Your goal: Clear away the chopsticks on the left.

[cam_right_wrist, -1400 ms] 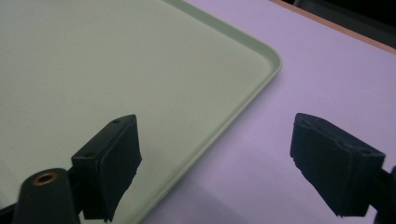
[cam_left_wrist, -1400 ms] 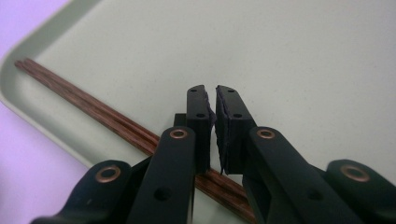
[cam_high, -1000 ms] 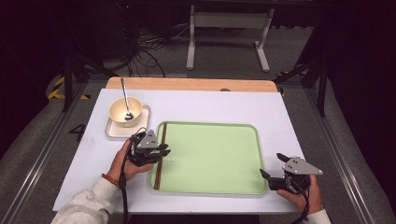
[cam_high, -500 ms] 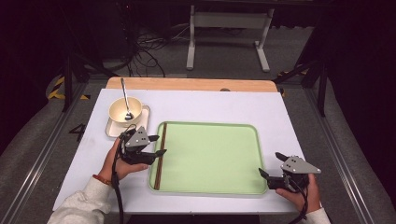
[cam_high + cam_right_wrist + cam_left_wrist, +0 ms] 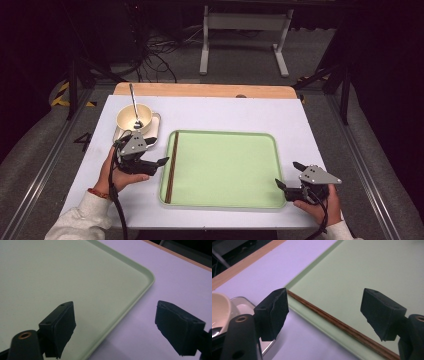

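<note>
A pale green tray [image 5: 225, 133] lies on the white table, and a pair of brown chopsticks [image 5: 171, 167] lies along its left inner edge. My left gripper [image 5: 156, 166] hovers just left of the tray, pointing right at the chopsticks [image 5: 337, 325]. Its jaws have just been opening and nothing is between them [image 5: 325, 312]. My right gripper [image 5: 289, 175] rests at the tray's near right corner, open and empty, its jaws [image 5: 115, 322] straddling the tray rim [image 5: 140, 292] from above.
A cream bowl [image 5: 131, 117] with a metal spoon [image 5: 134, 102] in it stands on a small silver plate [image 5: 152, 130] behind my left hand. A wooden strip [image 5: 205, 90] runs along the table's far edge. Bare white tabletop [image 5: 240, 112] lies beyond the tray.
My left gripper was down over the chopsticks at the tray's left edge; it has opened, lifted and drawn back to the left, leaving them in the tray. The right gripper stays put.
</note>
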`<state>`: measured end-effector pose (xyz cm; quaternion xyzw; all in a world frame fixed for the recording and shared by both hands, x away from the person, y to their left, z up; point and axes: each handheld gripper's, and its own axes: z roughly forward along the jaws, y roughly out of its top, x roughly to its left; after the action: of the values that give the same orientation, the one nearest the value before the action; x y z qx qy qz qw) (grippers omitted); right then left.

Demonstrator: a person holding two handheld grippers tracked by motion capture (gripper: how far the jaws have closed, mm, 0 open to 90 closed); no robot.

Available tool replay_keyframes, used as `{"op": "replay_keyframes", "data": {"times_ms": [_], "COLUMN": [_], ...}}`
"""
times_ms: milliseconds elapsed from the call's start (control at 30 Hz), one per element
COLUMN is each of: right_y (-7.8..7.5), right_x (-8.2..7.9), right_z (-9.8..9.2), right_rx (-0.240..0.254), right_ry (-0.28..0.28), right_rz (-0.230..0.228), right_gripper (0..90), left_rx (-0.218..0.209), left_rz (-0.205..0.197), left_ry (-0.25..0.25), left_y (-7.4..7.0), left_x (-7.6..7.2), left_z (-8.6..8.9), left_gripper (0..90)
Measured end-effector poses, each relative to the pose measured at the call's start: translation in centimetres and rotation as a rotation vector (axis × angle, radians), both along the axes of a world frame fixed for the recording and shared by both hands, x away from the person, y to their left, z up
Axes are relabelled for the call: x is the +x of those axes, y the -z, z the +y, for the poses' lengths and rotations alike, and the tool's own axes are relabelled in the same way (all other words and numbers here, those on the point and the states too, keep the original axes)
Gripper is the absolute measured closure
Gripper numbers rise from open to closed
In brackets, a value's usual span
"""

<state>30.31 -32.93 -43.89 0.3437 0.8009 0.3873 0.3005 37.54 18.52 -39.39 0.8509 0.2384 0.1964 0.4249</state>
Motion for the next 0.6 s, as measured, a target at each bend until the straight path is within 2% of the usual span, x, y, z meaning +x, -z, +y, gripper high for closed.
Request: {"op": "replay_keyframes", "data": {"times_ms": [267,600], "right_y": [0.0,0.0], "right_x": [0.3,0.4], "right_z": [0.2,0.4], "right_rx": [-0.002,-0.001], "right_ry": [-0.007,-0.016], "right_rz": [0.0,-0.002], "right_gripper": [16.8,16.9], "left_rx": [-0.021,-0.061], "left_rz": [-0.007,-0.003], "left_ry": [-0.044,-0.139], "left_y": [-0.3,-0.6], "left_x": [0.1,0.6], "left_z": [1.8,4.8], "left_gripper": [20.7,20.0]}}
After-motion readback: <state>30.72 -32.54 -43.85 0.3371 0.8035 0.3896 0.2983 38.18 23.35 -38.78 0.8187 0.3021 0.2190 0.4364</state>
